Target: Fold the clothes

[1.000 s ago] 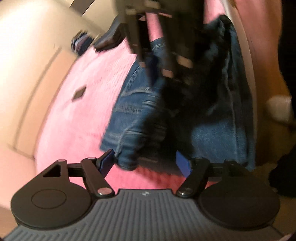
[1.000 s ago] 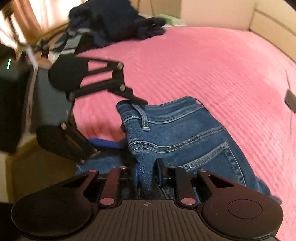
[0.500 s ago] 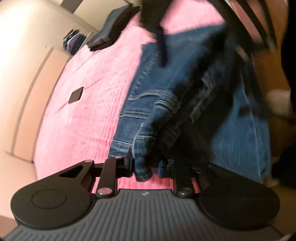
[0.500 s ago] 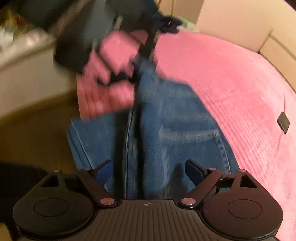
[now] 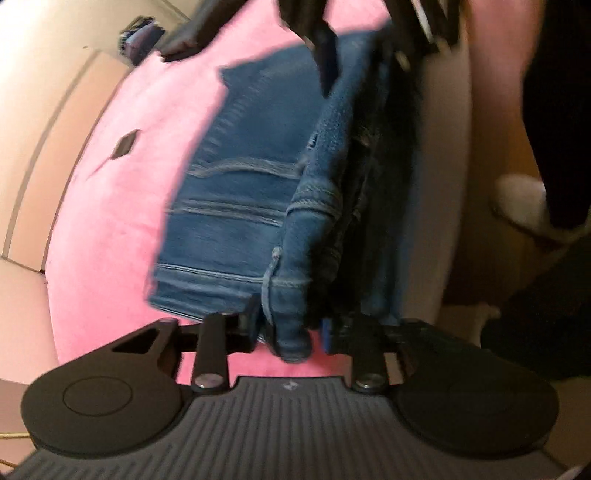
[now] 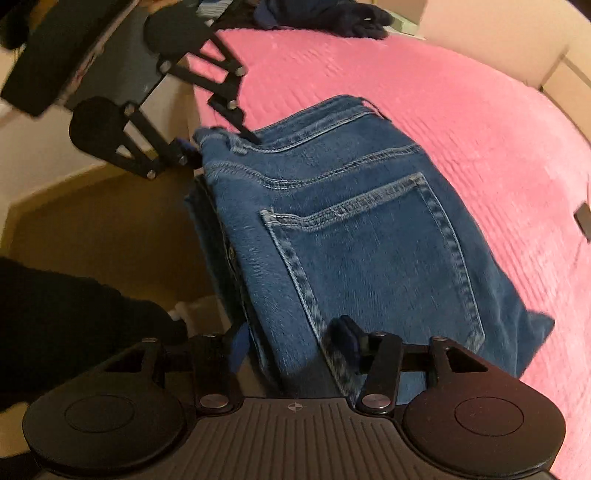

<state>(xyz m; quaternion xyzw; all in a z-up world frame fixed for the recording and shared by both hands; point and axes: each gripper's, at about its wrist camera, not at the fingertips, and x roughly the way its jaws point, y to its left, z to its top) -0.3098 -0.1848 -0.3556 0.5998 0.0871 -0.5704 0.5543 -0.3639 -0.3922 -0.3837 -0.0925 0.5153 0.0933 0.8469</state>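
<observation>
A pair of blue denim jeans, folded with a stitched back pocket facing up, lies at the edge of a bed covered by a pink ribbed bedspread, one side hanging over the edge toward the floor. The left tool pinches a bunched fold of the waistband between its blue pads; its jaws have just eased slightly wider, the denim between them. The right tool stands spread, its jaws having just been opening, with the jeans' folded edge between the fingers, unpressed. A heap of dark clothes sits at the bed's far end.
</observation>
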